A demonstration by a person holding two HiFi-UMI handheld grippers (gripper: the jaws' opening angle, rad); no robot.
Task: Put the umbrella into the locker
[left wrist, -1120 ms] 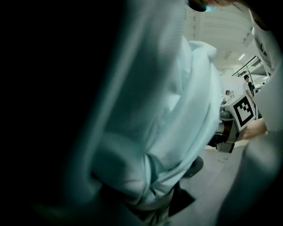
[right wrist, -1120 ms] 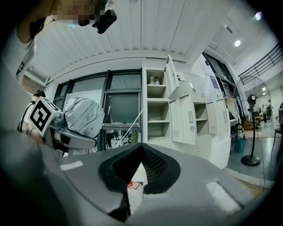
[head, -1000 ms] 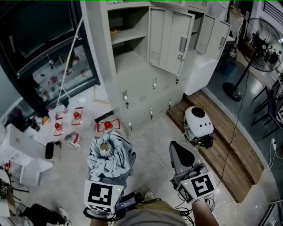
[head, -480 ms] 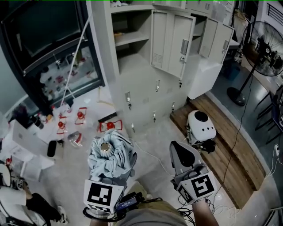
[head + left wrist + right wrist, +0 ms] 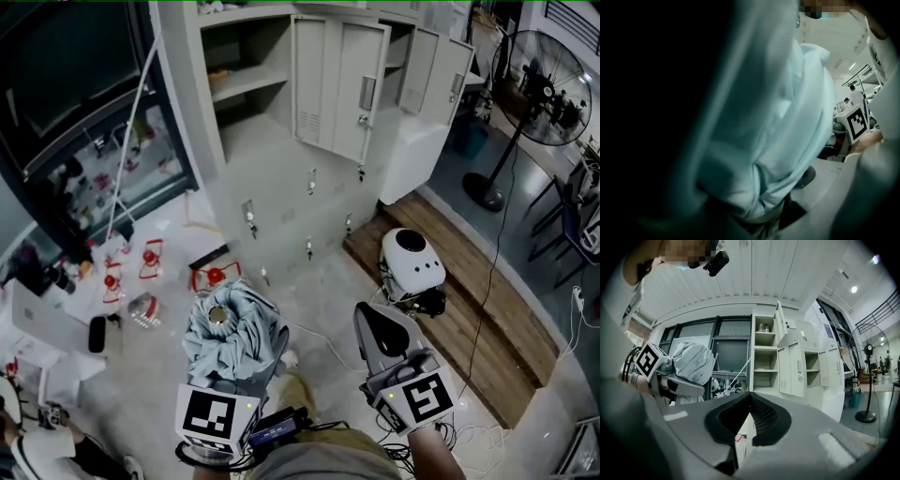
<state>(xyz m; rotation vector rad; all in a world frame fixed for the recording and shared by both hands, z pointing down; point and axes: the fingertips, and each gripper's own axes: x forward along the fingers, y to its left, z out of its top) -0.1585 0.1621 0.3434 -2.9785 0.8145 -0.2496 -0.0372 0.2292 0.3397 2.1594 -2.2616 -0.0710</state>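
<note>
Blue cloth umbrella [image 5: 239, 319] sits low in the frame, squeezed by our left gripper [image 5: 234, 343]; our right gripper [image 5: 375, 323] is pinched together, empty. Up top, the locker [image 5: 281, 169] now sits further left than a moment ago, so we are still carrying.

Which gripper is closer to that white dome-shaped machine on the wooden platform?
Right. In the head view the right gripper shows just below the white machine; the left gripper, clamped on the umbrella, is farther left.
</note>
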